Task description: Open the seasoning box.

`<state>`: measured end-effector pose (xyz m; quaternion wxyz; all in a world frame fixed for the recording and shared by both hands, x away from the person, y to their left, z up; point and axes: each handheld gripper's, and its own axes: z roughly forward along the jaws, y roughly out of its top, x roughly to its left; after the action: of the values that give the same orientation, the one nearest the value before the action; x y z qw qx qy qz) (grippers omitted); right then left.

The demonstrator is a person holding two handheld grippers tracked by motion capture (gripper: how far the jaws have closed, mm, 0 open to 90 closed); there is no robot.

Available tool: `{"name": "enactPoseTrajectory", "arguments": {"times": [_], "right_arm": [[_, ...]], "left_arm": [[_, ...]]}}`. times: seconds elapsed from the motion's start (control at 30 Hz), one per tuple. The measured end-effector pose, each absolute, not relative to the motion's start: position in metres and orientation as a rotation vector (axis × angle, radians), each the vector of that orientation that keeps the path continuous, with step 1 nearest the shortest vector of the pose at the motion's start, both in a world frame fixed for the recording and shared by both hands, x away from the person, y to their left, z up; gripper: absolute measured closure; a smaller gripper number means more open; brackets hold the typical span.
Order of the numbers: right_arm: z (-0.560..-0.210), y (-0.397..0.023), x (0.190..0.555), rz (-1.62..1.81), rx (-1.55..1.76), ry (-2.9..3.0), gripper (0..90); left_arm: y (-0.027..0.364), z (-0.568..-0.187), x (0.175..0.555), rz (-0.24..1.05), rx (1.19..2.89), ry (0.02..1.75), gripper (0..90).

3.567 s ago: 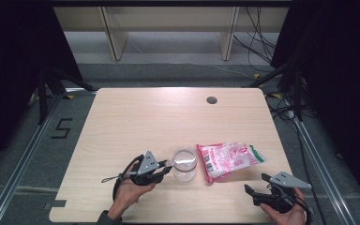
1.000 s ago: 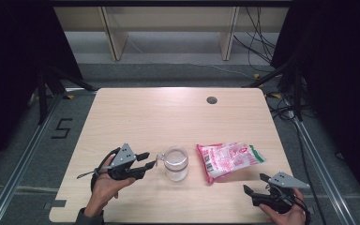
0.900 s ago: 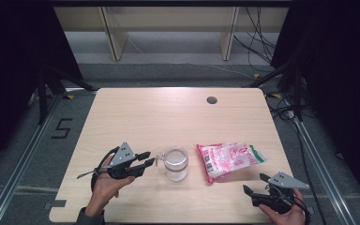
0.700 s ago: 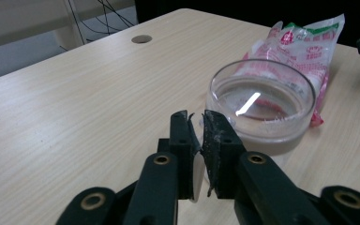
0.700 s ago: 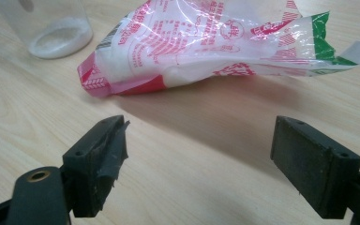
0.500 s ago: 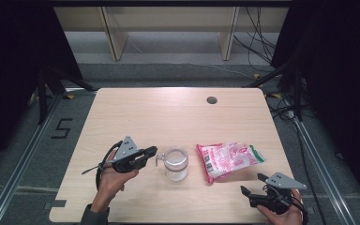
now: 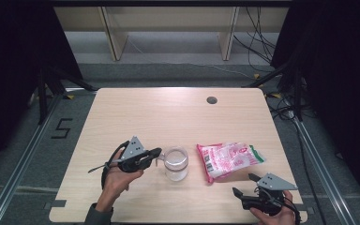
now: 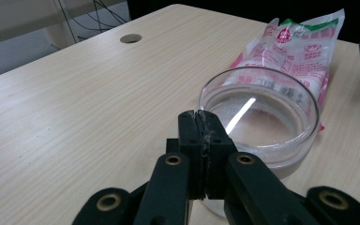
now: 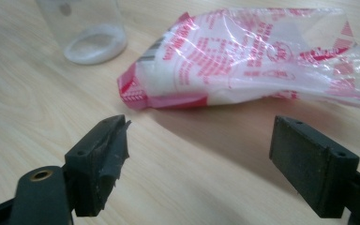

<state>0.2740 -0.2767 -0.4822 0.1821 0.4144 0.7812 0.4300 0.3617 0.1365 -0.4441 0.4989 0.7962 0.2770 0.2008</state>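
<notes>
The left gripper (image 8: 201,140) is clamped shut on the glass mug (image 7: 176,163)'s handle — rigid, slick, breakable. The right gripper (image 9: 201,164) gapes empty before the sugar bag (image 9: 262,61) — soft, slumping, best pinched at a corner.

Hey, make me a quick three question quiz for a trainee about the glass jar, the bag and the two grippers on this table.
1. True or false: the left gripper has its fingers pressed together.
2. What lies in the bottom of the glass jar?
A. white powder
B. blue marbles
C. coffee beans
3. Which gripper sits nearest the red and white bag?

Key:
1. True; they meet at the jar's near rim.
2. A
3. The right gripper, open, with the bag lying beyond its fingers.
</notes>
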Motion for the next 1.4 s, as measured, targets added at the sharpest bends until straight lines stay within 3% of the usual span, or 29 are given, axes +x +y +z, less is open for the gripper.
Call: {"name": "enactPoseTrajectory", "arguments": {"times": [0.17, 0.27, 0.37, 0.43, 0.57, 0.8, 0.97, 1.13, 1.4], "right_arm": [[-0.48, -0.272, 0.276, 1.233, 1.093, 2.215, 26.6], [-0.477, -0.267, 0.278, 1.25, 1.067, 2.226, 34.4], [-0.47, -0.253, 0.282, 1.342, 0.993, 2.228, 48.3], [-0.468, -0.251, 0.283, 1.336, 0.97, 2.232, 50.3], [-0.464, -0.224, 0.298, 1.347, 0.85, 2.275, 62.9], [-0.463, -0.201, 0.314, 1.381, 0.791, 2.299, 71.9], [-0.463, -0.182, 0.323, 1.409, 0.734, 2.305, 84.5], [-0.463, -0.169, 0.332, 1.43, 0.737, 2.306, 90.0], [-0.461, -0.153, 0.339, 1.422, 0.721, 2.312, 90.0]], "left_arm": [[0.136, -0.446, 0.362, 0.475, 1.909, 0.687, 88.1], [0.136, -0.445, 0.362, 0.488, 1.921, 0.674, 88.1], [0.136, -0.446, 0.361, 0.476, 1.904, 0.697, 88.1], [0.136, -0.446, 0.361, 0.477, 1.905, 0.696, 88.1], [0.137, -0.446, 0.362, 0.48, 1.908, 0.679, 88.1], [0.137, -0.448, 0.362, 0.467, 1.903, 0.703, 88.4], [0.138, -0.448, 0.363, 0.48, 1.914, 0.677, 88.4], [0.139, -0.449, 0.363, 0.463, 1.899, 0.689, 88.4], [0.139, -0.449, 0.363, 0.465, 1.899, 0.676, 88.3]]}}
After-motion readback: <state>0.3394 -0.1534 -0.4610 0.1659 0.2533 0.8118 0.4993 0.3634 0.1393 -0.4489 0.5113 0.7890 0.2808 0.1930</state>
